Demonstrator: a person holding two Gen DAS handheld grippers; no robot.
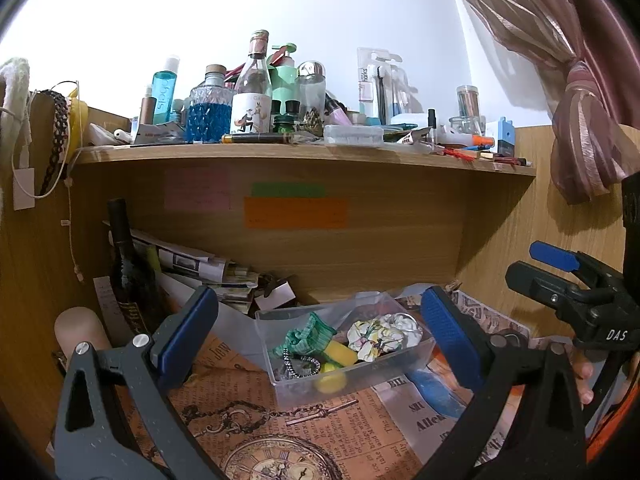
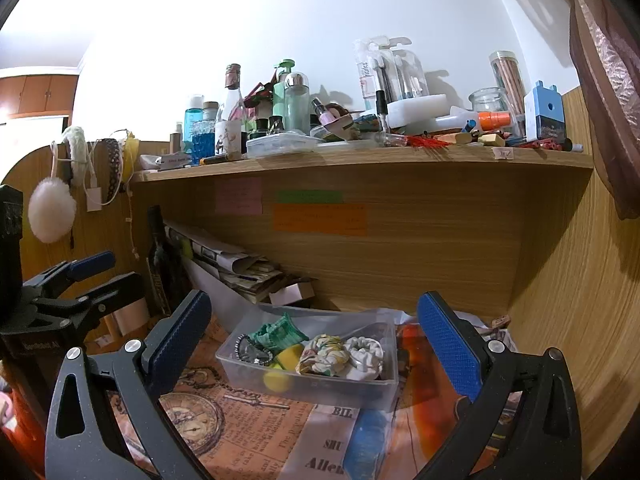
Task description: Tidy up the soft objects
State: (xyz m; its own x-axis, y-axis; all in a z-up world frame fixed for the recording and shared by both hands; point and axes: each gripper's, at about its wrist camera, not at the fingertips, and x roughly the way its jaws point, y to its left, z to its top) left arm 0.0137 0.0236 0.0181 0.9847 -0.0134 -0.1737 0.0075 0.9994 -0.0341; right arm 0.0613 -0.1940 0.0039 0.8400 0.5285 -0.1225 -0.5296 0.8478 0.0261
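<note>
left tool (image 1: 320, 332) gaping wide, gripping nothing | right tool (image 2: 314, 336) likewise gaping, empty | clear bin (image 2: 372, 394) sitting on worktop (image 2: 256, 432) beyond both, holding floral scrunchie (image 2: 324, 354), green scrunchie (image 2: 280, 334) | cluttered shelf (image 2: 360, 160) hanging above

1. You can read "DAS" in white on the black body of the right gripper (image 1: 576, 280), seen from your left wrist camera.
2. On the vintage newspaper-print paper mat (image 2: 256, 436) under the clear plastic box you can make out "BIL", "SHU" and "Allen" in bold black type.
3. The tall turquoise plastic bottle (image 1: 163, 94) on the wooden shelf carries vertical white lettering, too blurred to read surely.
</note>
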